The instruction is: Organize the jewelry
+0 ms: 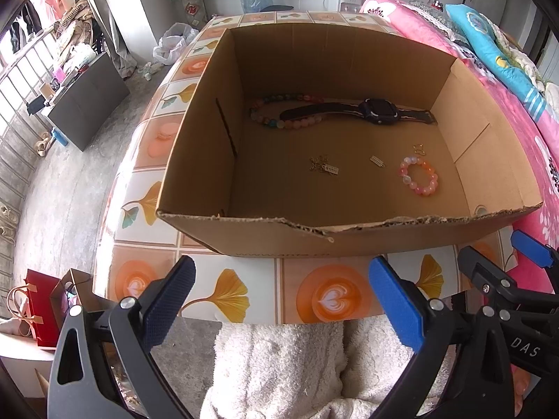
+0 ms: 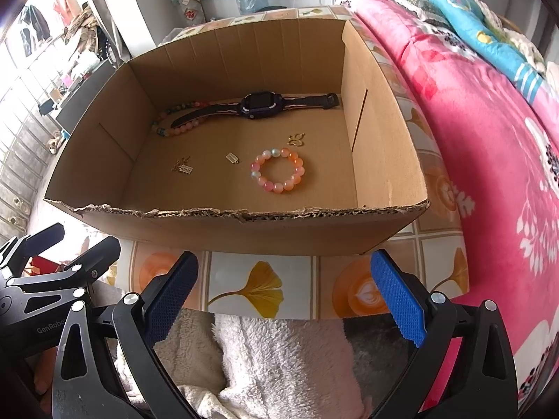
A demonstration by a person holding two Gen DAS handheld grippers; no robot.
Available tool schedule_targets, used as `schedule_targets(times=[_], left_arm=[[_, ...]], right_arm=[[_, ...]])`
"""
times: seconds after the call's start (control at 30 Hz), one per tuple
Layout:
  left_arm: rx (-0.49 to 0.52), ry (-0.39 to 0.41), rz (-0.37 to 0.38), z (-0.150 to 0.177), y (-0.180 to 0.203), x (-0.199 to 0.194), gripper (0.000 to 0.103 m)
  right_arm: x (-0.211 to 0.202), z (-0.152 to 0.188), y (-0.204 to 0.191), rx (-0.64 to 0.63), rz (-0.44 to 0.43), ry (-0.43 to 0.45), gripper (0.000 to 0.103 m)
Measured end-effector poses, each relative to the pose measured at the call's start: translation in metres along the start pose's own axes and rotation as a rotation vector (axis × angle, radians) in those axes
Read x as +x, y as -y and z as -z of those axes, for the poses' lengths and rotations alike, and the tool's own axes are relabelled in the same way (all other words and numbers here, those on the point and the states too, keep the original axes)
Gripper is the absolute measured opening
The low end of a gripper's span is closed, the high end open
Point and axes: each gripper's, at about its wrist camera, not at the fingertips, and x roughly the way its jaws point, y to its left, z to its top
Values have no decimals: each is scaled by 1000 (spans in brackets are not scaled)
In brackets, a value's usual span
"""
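An open cardboard box (image 1: 349, 235) (image 2: 244, 230) stands on a table with a patterned cloth. Inside lie a dark wristwatch (image 1: 379, 110) (image 2: 260, 104), a long beaded necklace (image 1: 269, 115) (image 2: 174, 122), a pink bead bracelet (image 1: 419, 174) (image 2: 277, 170), a gold charm cluster (image 1: 325, 167) (image 2: 182, 167), a small silver charm (image 1: 377, 161) (image 2: 232, 158) and a gold butterfly charm (image 1: 419, 148) (image 2: 297, 139). My left gripper (image 1: 283, 300) and right gripper (image 2: 284, 296) are open and empty, side by side in front of the box's near wall.
The table's patterned cloth (image 1: 223, 289) (image 2: 262, 286) shows in front of the box. A pink floral bed (image 2: 489, 139) lies to the right. White fluffy fabric (image 1: 279, 366) is below the grippers. A dark cabinet (image 1: 87, 101) and a red bag (image 1: 42, 310) stand at left.
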Motion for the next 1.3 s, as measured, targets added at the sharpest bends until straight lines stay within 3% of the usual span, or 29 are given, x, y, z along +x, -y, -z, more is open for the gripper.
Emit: schedule_targets(times=[1.3], left_arm=[[-2,0,-5,-1,0,-1,97]], right_arm=[[2,0,3,8,-8,-8,95]])
